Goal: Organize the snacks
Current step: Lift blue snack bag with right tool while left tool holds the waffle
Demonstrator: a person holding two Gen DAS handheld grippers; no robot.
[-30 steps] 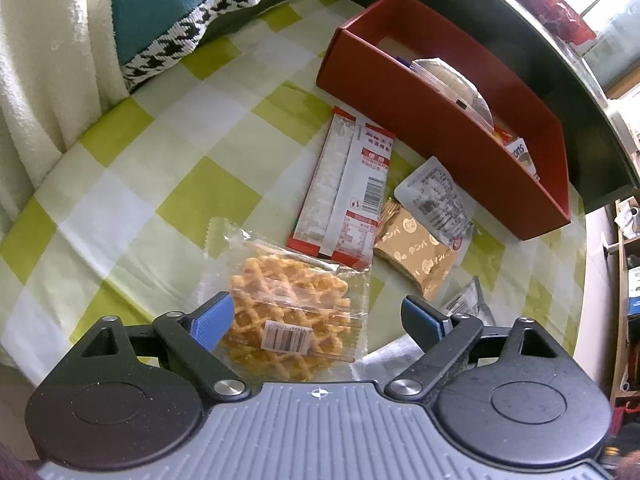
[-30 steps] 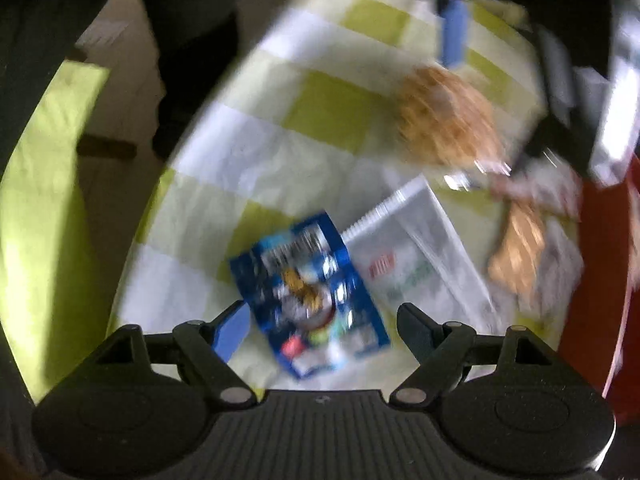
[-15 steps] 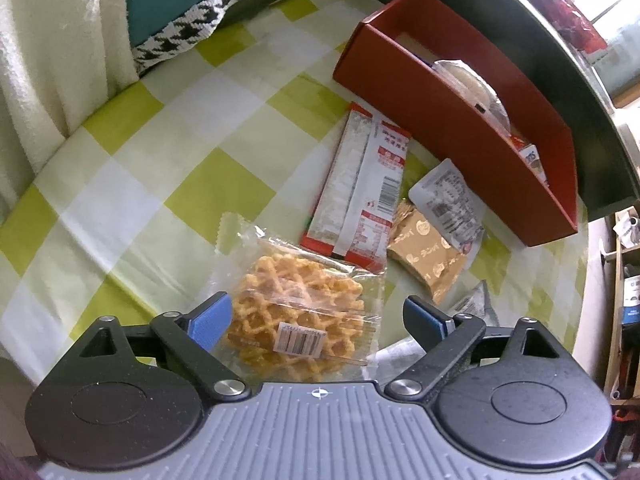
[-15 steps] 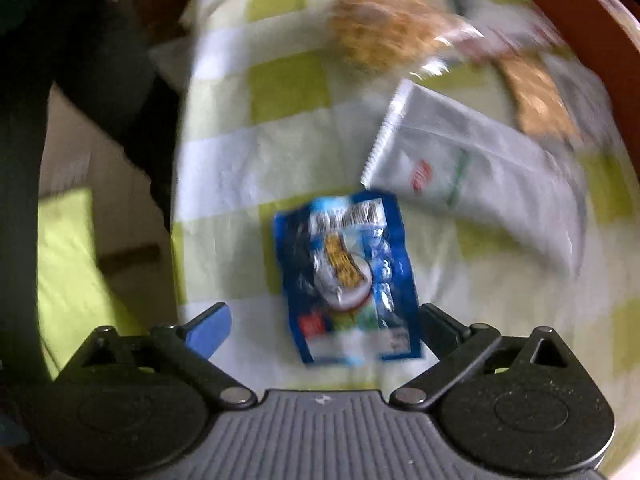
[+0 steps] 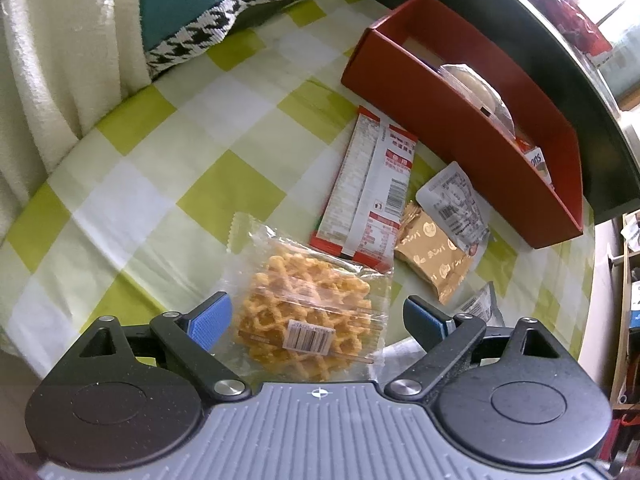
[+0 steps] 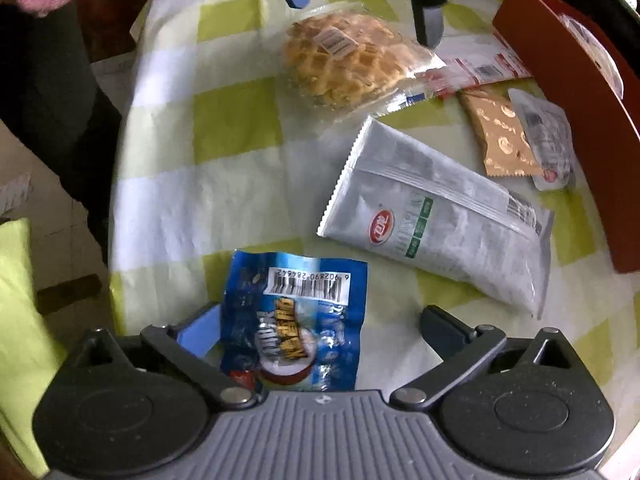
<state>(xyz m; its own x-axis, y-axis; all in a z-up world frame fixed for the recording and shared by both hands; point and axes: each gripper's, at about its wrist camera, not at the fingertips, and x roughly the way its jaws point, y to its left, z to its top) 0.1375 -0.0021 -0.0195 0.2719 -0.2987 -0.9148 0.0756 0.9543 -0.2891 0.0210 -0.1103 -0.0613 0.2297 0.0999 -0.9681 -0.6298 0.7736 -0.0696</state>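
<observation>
R gripper [image 6: 320, 326] jaws opening, now dropped astride crinkly blue foil snack packet [image 6: 294, 316], ungripped; L gripper [image 5: 316, 316] wide over clear-wrapped waffle pack [image 5: 304, 308] — pickups next

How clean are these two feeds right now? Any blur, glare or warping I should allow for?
Left wrist view: sharp; window glare blows out the top right corner, and fisheye bends the red box. Right wrist view: the blue packet is readable, slight smear on the tablecloth's left edge, and the silver pouch reflects light.
</observation>
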